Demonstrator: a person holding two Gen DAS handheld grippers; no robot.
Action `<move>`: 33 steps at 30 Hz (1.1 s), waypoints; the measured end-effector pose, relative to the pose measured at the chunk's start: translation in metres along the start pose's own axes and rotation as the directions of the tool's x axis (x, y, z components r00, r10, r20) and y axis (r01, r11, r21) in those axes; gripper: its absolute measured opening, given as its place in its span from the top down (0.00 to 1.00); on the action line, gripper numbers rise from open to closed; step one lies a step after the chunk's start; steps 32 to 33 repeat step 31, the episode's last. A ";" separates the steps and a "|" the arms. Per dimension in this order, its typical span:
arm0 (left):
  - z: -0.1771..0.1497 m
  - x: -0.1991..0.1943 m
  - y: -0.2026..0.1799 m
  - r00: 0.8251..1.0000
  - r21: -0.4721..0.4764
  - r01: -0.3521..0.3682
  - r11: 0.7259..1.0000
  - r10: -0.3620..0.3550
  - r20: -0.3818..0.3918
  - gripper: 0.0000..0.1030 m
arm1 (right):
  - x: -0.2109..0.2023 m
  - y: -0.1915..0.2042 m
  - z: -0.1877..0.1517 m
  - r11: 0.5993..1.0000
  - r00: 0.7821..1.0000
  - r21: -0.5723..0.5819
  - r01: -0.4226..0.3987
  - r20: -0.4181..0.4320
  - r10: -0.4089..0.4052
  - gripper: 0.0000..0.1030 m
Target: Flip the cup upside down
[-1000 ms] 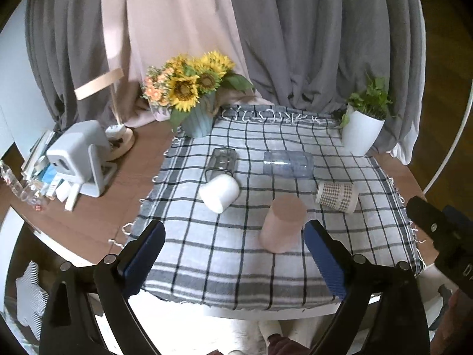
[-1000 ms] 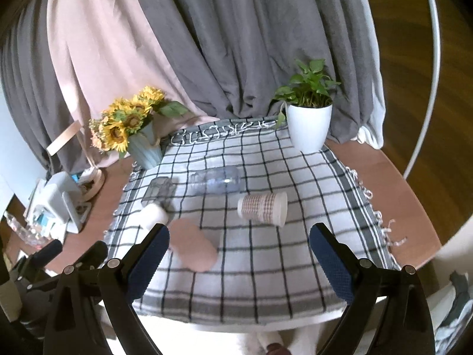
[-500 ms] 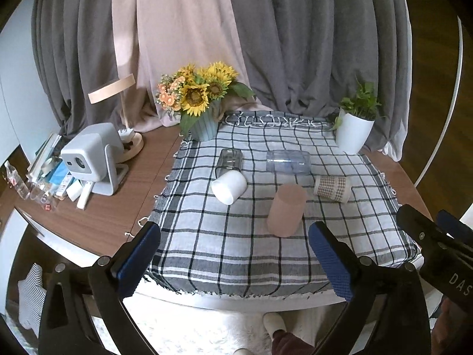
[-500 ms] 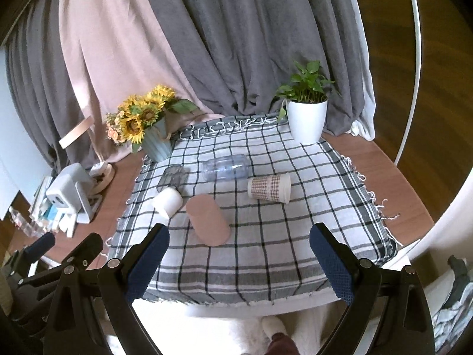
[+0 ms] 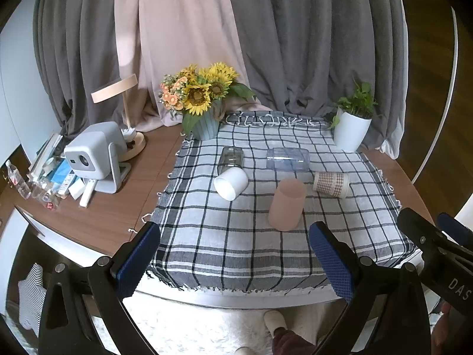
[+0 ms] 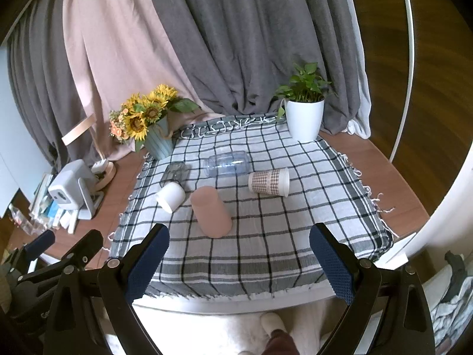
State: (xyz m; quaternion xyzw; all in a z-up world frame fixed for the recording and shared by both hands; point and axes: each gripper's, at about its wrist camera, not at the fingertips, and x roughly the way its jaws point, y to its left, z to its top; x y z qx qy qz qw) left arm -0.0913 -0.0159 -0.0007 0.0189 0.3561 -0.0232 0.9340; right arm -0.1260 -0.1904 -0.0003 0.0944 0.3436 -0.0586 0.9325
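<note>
Several cups rest on a checked cloth [image 5: 236,242] [image 6: 266,236]. A pink cup [image 5: 286,204] [image 6: 210,211] stands mouth down near the middle. A white cup [image 5: 231,183] [image 6: 170,196], a patterned paper cup [image 5: 331,180] [image 6: 269,182], a clear blue cup [image 5: 288,159] [image 6: 227,163] and a clear grey glass [image 5: 230,158] [image 6: 175,173] lie on their sides. My left gripper [image 5: 235,256] and right gripper [image 6: 239,251] are both open and empty, held above the near table edge, short of the cups.
A sunflower vase [image 5: 204,103] [image 6: 150,124] stands at the back left of the cloth, a white potted plant [image 5: 353,124] [image 6: 304,109] at the back right. A small projector [image 5: 94,156], a lamp [image 5: 118,94] and clutter sit on the wooden table at left. Curtains hang behind.
Both grippers have pulled back and up from the table, so the cloth and cups look smaller and farther. The cups have not moved.
</note>
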 end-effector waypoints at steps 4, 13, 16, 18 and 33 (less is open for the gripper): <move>-0.001 -0.002 0.000 1.000 0.000 -0.005 1.000 0.005 0.002 0.01 | -0.002 -0.001 -0.002 1.000 1.000 0.000 0.000 0.000 0.000 0.07; -0.002 -0.005 0.002 1.000 0.012 -0.015 1.000 0.015 0.000 0.00 | -0.004 0.000 -0.004 1.000 1.000 -0.001 -0.001 -0.001 0.001 0.07; -0.002 -0.005 0.002 1.000 0.010 -0.015 1.000 0.015 0.001 0.00 | -0.008 0.000 -0.009 1.000 1.000 -0.003 -0.001 -0.009 0.001 0.07; -0.002 -0.005 0.002 1.000 0.012 -0.013 1.000 0.013 0.002 0.00 | -0.009 0.000 -0.010 1.000 1.000 -0.003 -0.001 -0.012 0.001 0.07; -0.003 -0.004 0.000 1.000 0.015 -0.012 1.000 0.012 -0.002 0.00 | -0.007 -0.001 -0.009 1.000 1.000 -0.003 0.001 -0.014 -0.001 0.07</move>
